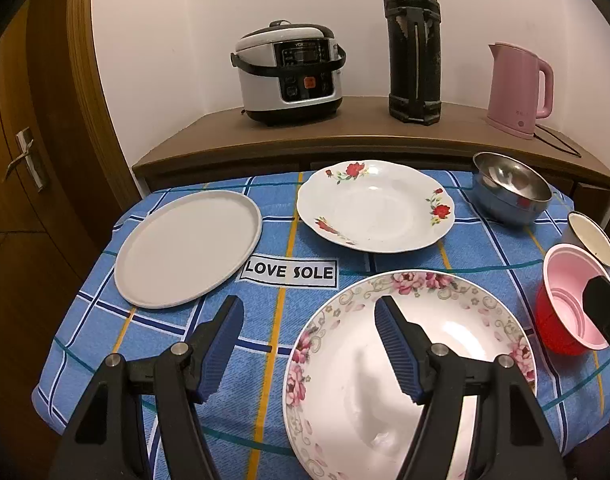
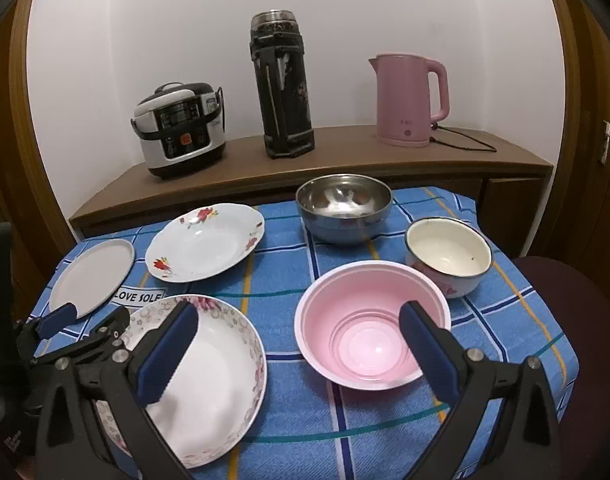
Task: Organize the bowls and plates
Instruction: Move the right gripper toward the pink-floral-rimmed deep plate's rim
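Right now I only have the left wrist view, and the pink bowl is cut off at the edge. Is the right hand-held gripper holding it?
Observer: No. The right hand-held gripper is open and grips nothing. One finger is over the pink bowl's near rim, and the other is over the flowered plate.
Operator: What is the cup-like thing behind that bowl?
Observer: A cream enamel bowl with a dark rim. It is upright and looks empty.
Operator: Anything to the right of the table?
Observer: A dark maroon thing, which looks like a seat, stands beside the table's right edge.
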Demonstrator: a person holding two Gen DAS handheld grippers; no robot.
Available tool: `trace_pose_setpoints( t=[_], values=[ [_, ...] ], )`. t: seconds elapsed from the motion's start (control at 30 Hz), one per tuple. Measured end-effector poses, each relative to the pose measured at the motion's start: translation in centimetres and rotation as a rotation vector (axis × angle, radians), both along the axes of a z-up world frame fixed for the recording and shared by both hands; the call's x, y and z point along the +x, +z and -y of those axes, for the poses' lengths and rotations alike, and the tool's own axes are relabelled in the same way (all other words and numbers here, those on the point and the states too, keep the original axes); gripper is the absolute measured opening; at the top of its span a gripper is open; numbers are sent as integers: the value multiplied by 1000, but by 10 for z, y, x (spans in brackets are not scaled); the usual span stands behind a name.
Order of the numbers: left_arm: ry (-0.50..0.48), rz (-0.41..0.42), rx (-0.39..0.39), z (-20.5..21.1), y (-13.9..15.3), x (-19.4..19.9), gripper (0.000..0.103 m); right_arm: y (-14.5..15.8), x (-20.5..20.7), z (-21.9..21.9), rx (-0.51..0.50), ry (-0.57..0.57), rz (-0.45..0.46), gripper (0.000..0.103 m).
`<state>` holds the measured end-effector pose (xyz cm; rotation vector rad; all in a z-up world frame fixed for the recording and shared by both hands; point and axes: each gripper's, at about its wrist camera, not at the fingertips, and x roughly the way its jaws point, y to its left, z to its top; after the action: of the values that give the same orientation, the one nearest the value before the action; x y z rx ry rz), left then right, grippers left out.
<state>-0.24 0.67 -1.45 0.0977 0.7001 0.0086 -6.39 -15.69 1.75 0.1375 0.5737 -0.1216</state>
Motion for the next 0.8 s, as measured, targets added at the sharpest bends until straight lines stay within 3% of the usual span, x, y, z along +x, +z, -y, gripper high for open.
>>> trace_pose_setpoints(
  t=[0.23,0.8],
  values=[
    [-1,-7,-3,-2,-2,1,70,0,0,-2,8,9,0,95],
    [-1,-10,-1,1,-3,1,70,-1,0,-3,1,12,-1,95]
  ],
)
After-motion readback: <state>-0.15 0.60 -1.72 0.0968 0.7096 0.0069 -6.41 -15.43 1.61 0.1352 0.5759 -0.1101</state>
